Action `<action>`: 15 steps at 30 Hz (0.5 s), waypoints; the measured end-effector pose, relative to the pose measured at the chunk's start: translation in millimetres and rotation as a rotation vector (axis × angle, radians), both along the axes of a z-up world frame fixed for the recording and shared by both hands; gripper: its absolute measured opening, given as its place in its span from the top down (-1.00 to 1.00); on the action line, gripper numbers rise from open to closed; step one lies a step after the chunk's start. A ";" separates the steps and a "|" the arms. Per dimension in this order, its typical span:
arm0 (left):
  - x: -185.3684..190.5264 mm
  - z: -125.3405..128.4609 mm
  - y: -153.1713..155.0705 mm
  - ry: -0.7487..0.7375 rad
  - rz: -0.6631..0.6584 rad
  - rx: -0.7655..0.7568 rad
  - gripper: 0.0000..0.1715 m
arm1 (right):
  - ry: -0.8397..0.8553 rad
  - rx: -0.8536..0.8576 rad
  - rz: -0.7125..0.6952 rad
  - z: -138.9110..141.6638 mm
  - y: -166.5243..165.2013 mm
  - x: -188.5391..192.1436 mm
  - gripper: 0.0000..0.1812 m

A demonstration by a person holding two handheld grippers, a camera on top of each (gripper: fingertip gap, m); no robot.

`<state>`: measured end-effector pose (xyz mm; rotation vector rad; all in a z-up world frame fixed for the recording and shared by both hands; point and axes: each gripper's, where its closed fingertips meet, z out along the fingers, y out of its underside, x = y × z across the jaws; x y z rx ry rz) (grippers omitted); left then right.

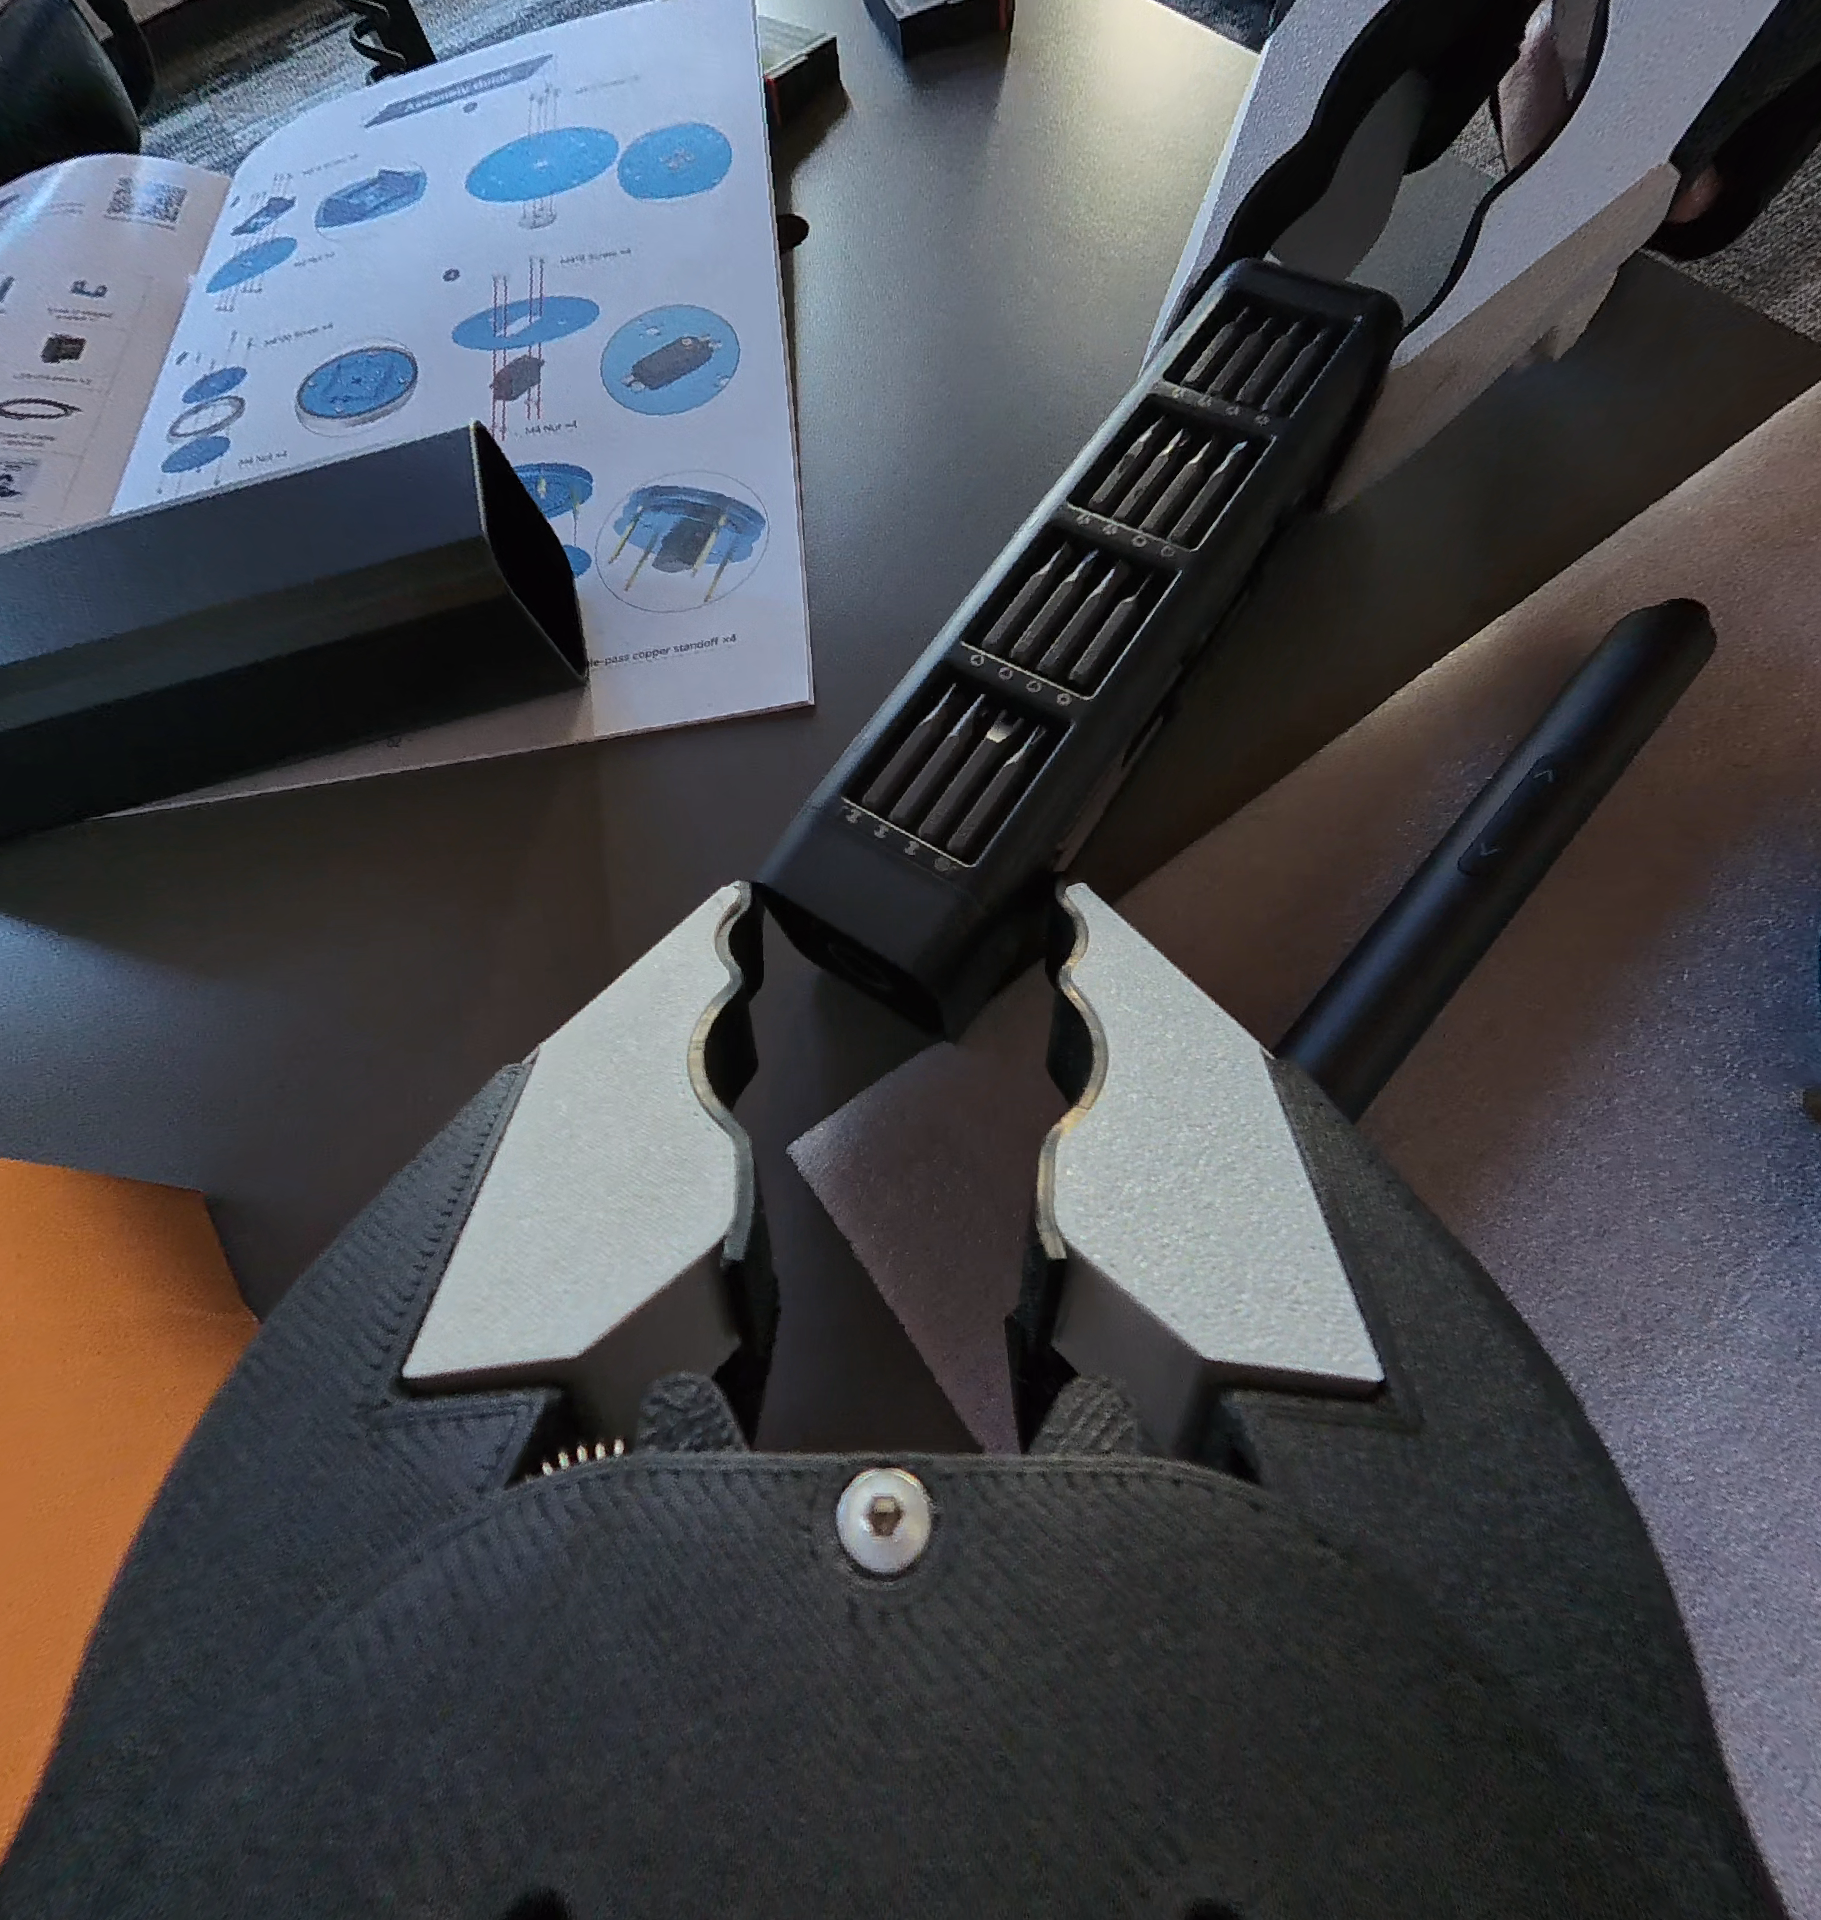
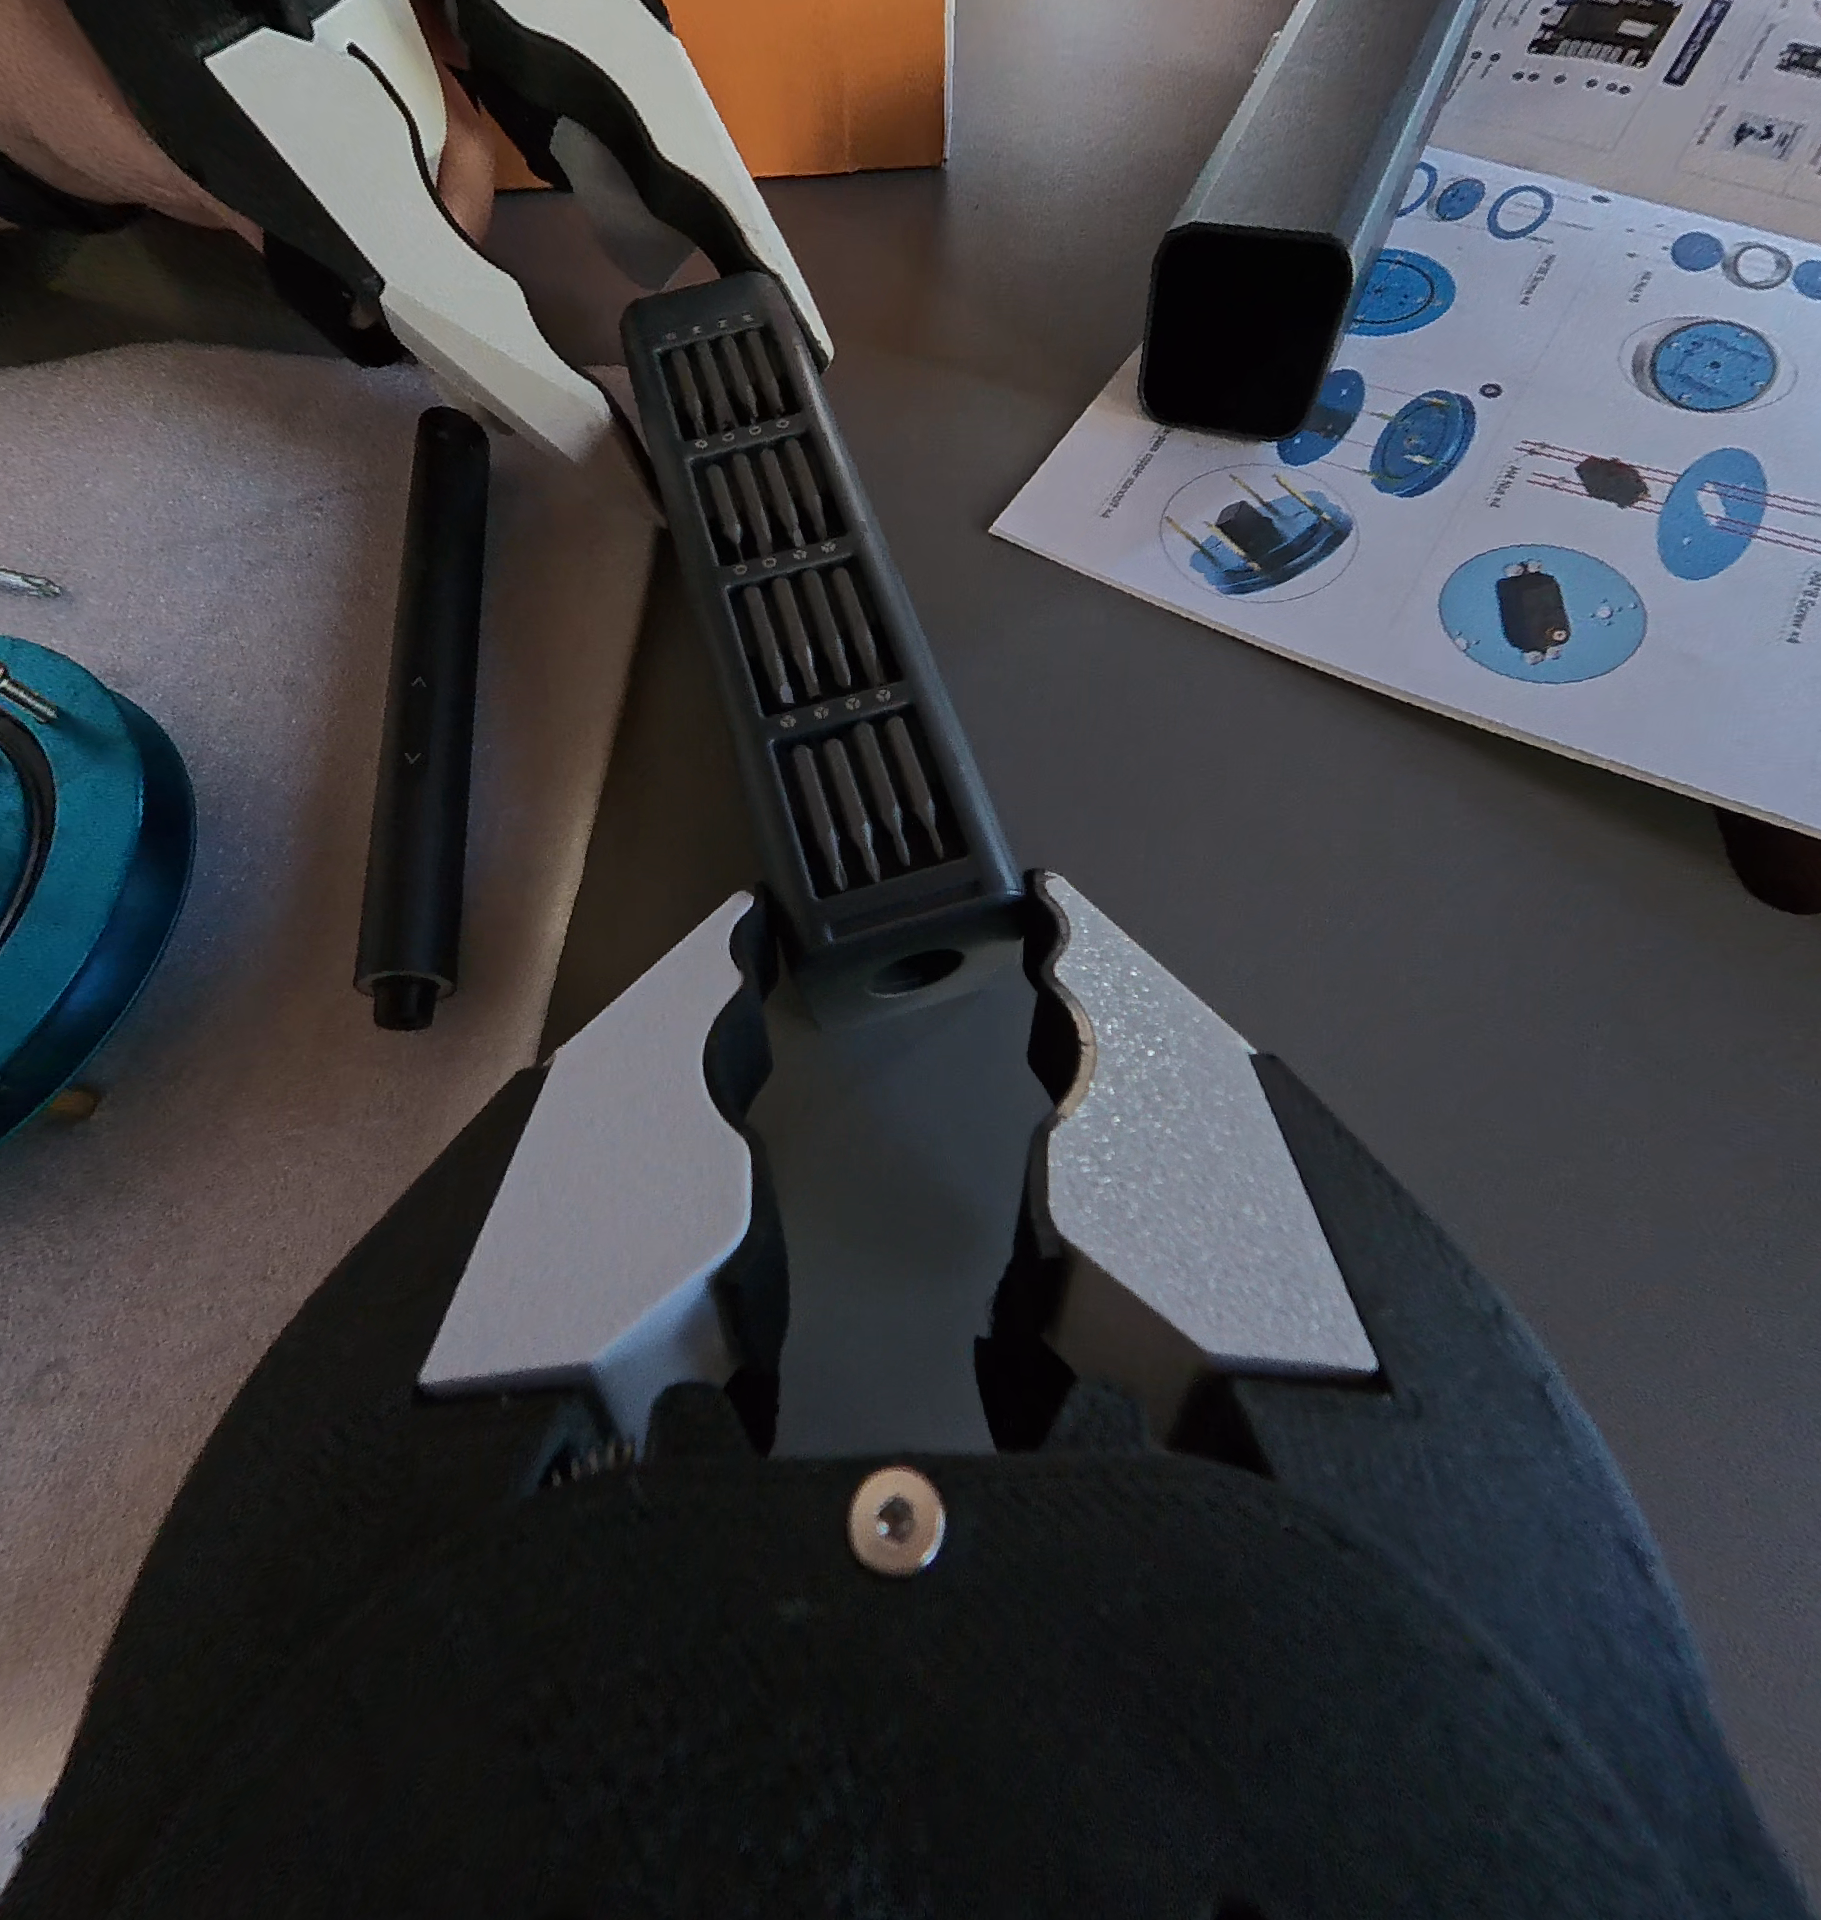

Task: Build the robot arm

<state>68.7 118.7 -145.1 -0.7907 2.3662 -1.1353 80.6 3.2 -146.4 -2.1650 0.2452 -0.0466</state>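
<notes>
A long black bit holder (image 1: 1072, 582) with rows of steel screwdriver bits is held by its two ends over the dark table. My left gripper (image 1: 906, 914) is shut on its near end. My right gripper (image 2: 898, 894) is shut on the other end (image 2: 833, 644). Each gripper shows in the other's view at the holder's far end: the right one in the left wrist view (image 1: 1301, 281), the left one in the right wrist view (image 2: 719, 343). A black pen-shaped screwdriver handle (image 2: 423, 717) lies beside the holder on a grey foam mat (image 2: 210, 1299).
A dark open-ended sleeve (image 1: 241, 623) lies on a printed assembly sheet (image 1: 532, 312). A blue metal disc (image 2: 44, 883) with loose screws sits on the mat. An orange sheet (image 1: 64, 1403) is at the table edge. The table (image 2: 1301, 987) is dark grey.
</notes>
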 end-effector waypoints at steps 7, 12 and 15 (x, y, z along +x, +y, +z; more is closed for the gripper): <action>0.3 -0.2 -0.2 -0.008 0.009 0.006 0.37 | 0.012 0.004 -0.007 -0.1 -0.2 -0.1 0.48; 0.0 -0.1 -0.4 -0.008 0.003 0.005 0.37 | 0.019 0.012 0.000 0.7 -0.9 -2.1 0.48; -0.3 0.0 -0.4 -0.022 -0.004 0.015 0.38 | 0.029 0.020 0.006 1.4 -1.3 -3.0 0.49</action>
